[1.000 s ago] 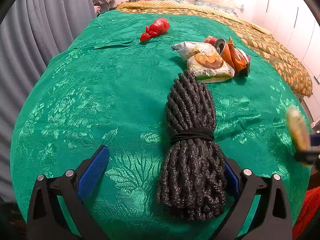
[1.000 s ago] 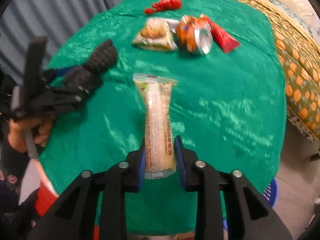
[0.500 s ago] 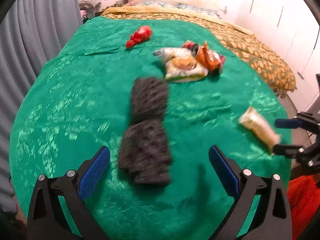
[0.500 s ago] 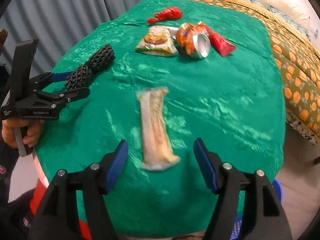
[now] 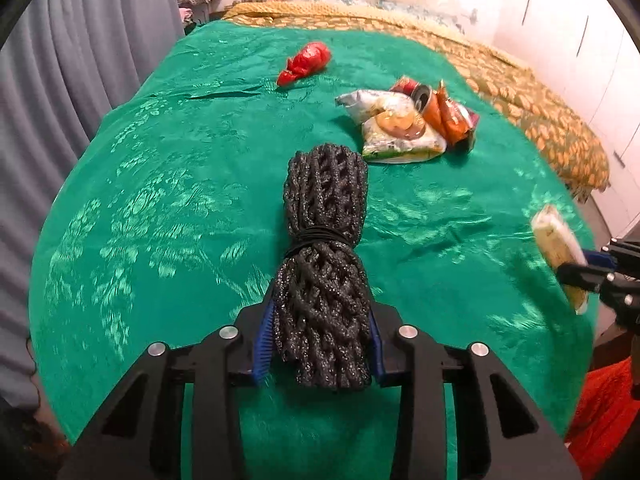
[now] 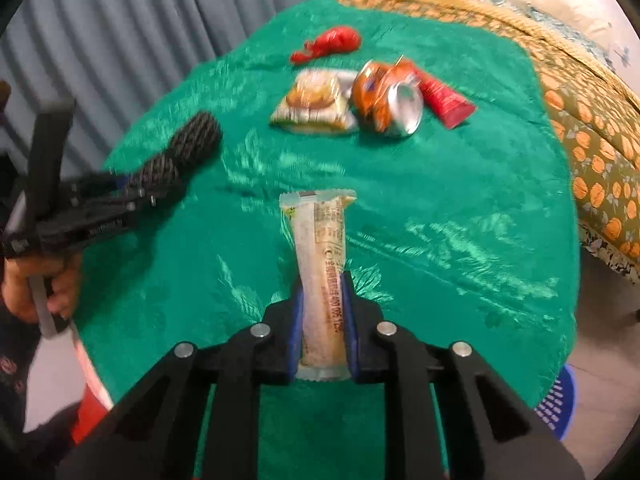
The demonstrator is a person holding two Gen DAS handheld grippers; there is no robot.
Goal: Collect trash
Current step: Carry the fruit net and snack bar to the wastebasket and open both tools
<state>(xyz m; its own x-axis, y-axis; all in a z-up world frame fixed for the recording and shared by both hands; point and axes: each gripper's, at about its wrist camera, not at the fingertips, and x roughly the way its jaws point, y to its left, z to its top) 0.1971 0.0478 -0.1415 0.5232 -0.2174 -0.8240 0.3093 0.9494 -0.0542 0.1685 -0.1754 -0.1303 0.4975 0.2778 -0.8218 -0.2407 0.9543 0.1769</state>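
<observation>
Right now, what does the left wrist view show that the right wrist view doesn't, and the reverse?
Left wrist only: the left gripper seen close, shut on the black mesh bundle, with the band around its middle, and white cupboards.

Right wrist only: the right gripper seen close, shut on the long wrapper, the hand holding the left gripper, and a blue basket.

Both: the green cloth, red wrapper, snack bag and can.
</observation>
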